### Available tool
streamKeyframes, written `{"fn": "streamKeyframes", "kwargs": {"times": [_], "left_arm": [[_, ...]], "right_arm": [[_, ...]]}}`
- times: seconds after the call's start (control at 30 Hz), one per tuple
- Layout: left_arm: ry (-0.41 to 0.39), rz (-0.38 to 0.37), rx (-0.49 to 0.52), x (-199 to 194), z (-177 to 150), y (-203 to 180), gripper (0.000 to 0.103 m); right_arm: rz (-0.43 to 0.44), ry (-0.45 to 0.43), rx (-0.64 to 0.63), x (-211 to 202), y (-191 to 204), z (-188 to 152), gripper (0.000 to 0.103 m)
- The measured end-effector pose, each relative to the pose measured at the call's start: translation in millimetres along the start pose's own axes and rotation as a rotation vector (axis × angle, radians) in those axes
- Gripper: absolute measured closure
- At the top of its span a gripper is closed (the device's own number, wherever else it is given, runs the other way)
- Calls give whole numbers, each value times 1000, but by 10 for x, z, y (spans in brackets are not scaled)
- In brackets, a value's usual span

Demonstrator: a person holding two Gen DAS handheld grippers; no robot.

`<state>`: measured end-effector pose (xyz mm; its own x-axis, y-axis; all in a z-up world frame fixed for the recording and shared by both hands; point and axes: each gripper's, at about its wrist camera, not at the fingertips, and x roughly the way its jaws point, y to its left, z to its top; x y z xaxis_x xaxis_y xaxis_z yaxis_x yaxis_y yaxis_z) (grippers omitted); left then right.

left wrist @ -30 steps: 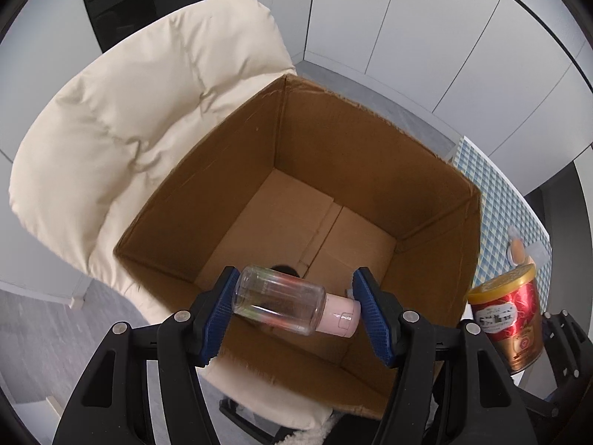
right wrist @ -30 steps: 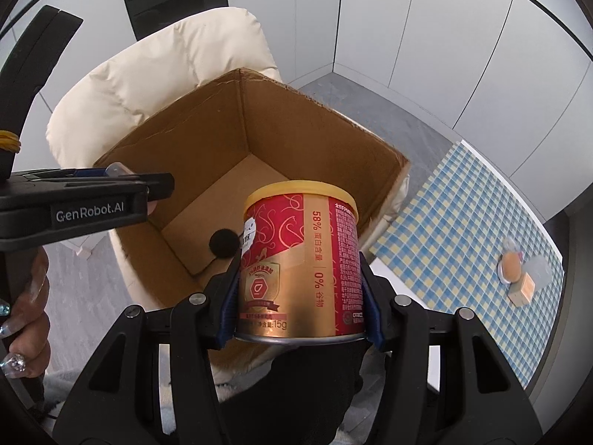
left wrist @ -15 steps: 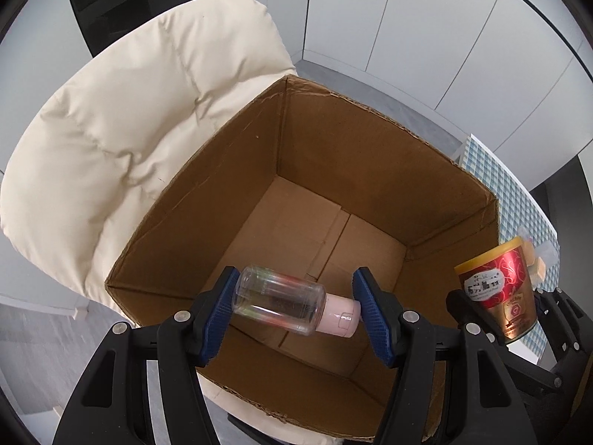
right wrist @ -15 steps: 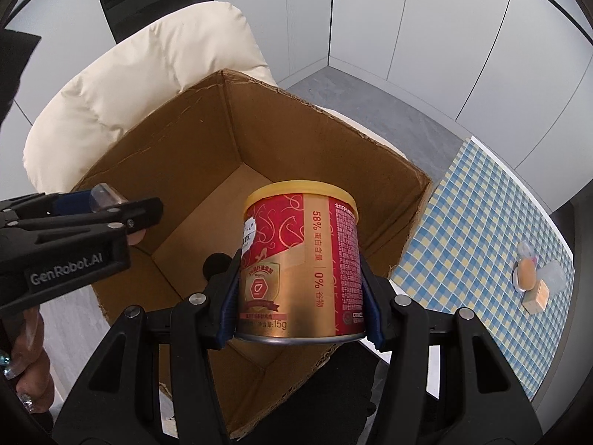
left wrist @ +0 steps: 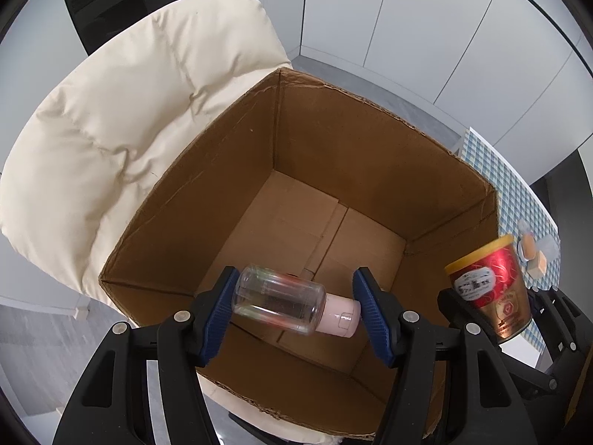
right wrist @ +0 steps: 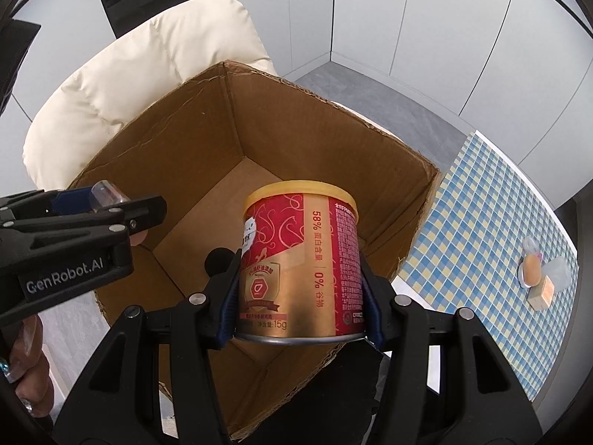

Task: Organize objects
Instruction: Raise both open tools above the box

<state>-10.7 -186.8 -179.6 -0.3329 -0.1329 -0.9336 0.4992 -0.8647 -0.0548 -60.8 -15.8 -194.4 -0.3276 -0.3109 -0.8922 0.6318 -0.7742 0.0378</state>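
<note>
My left gripper (left wrist: 292, 306) is shut on a clear bottle with a pink cap (left wrist: 281, 302), held sideways over the near edge of an open cardboard box (left wrist: 370, 141). My right gripper (right wrist: 300, 296) is shut on a red and gold can with a yellow lid (right wrist: 300, 256), held upright over the box's (right wrist: 207, 141) near right part. The can (left wrist: 489, 293) also shows at the right in the left wrist view. The left gripper (right wrist: 111, 215) shows at the left in the right wrist view. A small black round thing (right wrist: 218, 257) lies on the box floor.
The box sits on a cream padded chair (left wrist: 122, 118). A table with a blue checked cloth (right wrist: 496, 230) stands to the right, with a few small items (right wrist: 537, 278) on it. White cabinet doors (left wrist: 426, 22) line the back.
Both grippers have moved forward and over the box with their loads. The can now hangs above the box's inside instead of before its near edge.
</note>
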Motion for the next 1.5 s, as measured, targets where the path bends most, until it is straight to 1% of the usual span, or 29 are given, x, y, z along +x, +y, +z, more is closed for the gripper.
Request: {"fn": "streamKeyframes", "kwargs": {"times": [0.03,0.07,0.1,0.13,0.17,0.2,0.27,0.37,0.43,0.6,0.87,1.03,1.13,1.27,1.33,1.5], "left_arm": [[-1,0,-2,-4,1,5,38],[-3,1,-8,-13,4,13,36],[-4,11,-16,-22,8,25,27],[-4,16,-20,-28,15,32,15],[-9,18,-23,-41,23,42,11],[-23,18,-28,-67,27,53,10],[-56,20,-31,-130,32,67,10],[-96,26,-19,-203,33,48,10],[-102,30,-9,-213,35,33,10],[-100,44,16,-198,31,1,10],[-107,53,17,-195,24,9,10],[-122,83,23,-219,21,7,10],[-122,66,19,-238,16,27,10],[-80,31,23,-235,-27,47,10],[-72,33,18,-265,-57,61,10],[-91,23,-1,-445,-130,54,10]], "right_arm": [[3,-6,1,-10,-3,3,47],[6,-17,2,-29,0,8,43],[5,-31,7,-63,-2,11,36],[0,-40,11,-88,-6,15,15],[-3,-59,14,-128,-6,21,0],[-9,-90,16,-192,-7,23,0],[-18,-124,18,-269,-3,29,0],[-19,-121,19,-285,-13,47,0],[-20,-110,23,-261,-30,54,0],[-6,-102,50,-241,-83,53,0],[-8,-102,55,-245,-81,45,0],[7,-98,63,-253,-76,31,0],[3,-86,58,-238,-68,33,0],[-13,-80,57,-263,-82,18,0],[-12,-78,65,-299,-105,9,0],[-19,-79,63,-429,-138,-25,0]]}}
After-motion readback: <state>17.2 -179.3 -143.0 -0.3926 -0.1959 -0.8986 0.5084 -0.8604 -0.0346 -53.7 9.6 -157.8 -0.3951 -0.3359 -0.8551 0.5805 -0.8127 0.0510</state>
